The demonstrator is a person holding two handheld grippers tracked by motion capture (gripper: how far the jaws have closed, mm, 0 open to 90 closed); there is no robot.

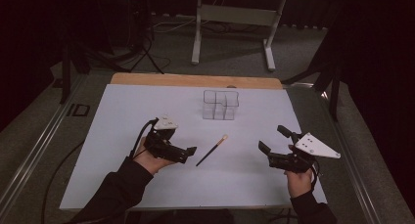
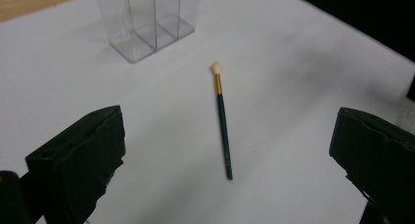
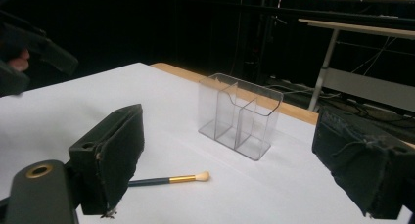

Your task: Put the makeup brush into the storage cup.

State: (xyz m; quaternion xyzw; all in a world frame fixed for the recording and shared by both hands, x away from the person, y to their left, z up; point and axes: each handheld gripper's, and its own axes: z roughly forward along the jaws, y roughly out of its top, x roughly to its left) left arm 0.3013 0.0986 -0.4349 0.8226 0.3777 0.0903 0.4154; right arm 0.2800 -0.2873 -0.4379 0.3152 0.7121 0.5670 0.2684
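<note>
Left gripper [image 1: 192, 150] hangs just left of the brush [image 1: 212, 150], jaws spread wide, nothing held; right gripper [image 1: 274, 139] sits well to the right, jaws also spread and empty. Brush lies flat on the white table [image 1: 122, 116], pale tip pointing far-right toward the clear organizer [image 1: 221, 105]. Judgement: approach with the left, straddle the dark handle mid-length, jaws across it, and close low so it cannot roll away.

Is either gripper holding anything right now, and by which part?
Nothing is held. Left gripper and right gripper are open; the brush lies on the table.
</note>
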